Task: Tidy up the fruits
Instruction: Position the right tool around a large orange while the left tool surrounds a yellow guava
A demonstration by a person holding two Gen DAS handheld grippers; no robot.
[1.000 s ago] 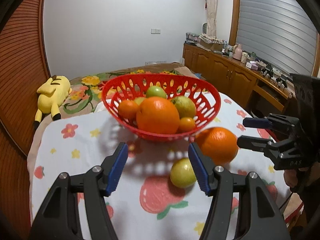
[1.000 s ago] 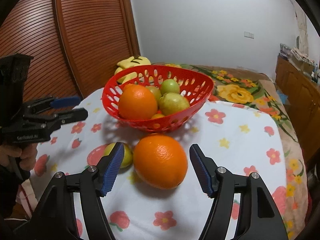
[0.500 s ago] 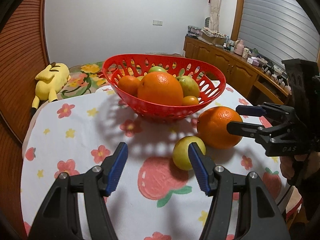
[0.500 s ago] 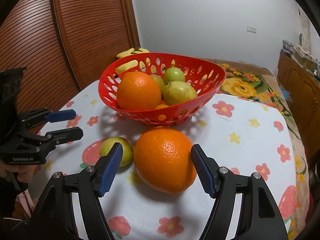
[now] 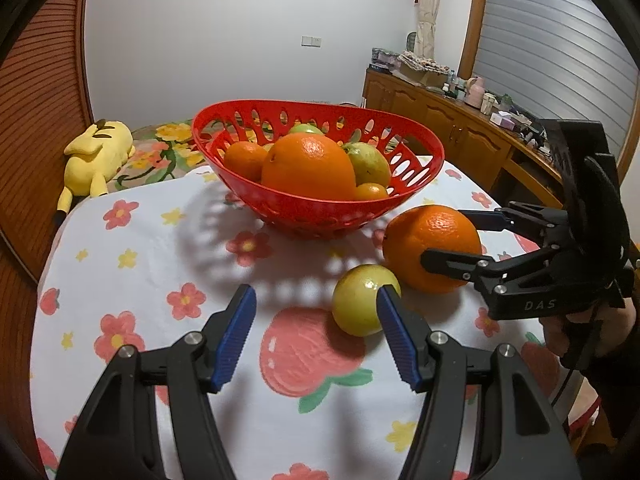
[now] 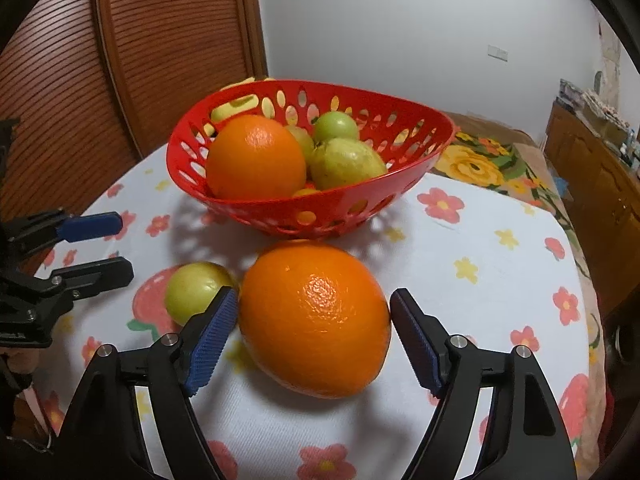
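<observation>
A large orange [image 6: 316, 320] lies on the flowered tablecloth in front of the red basket [image 6: 320, 210]. My right gripper [image 6: 314, 298] straddles it, jaws opening, with a small gap between each blue pad and the peel. A small yellow-green fruit [image 5: 358, 300] sits just left of the orange. My left gripper [image 5: 316, 296] is open low over the cloth with nothing between its fingers; its right fingertip overlaps the small fruit's edge. The basket [image 5: 320, 108] holds another big orange, small oranges and green fruits. Each gripper shows in the other's view: the left gripper [image 6: 120, 246], the right gripper [image 5: 444, 236].
A yellow plush toy [image 5: 96, 156] lies on the flowered bed behind the table. Wooden cabinets [image 5: 460, 136] with clutter run along the right wall. A slatted wooden door [image 6: 140, 60] stands at the left. The table edge drops off on the left and near sides.
Both grippers have sunk closer to the table. The right gripper's jaws have widened around the large orange. The left gripper's opening is unchanged.
</observation>
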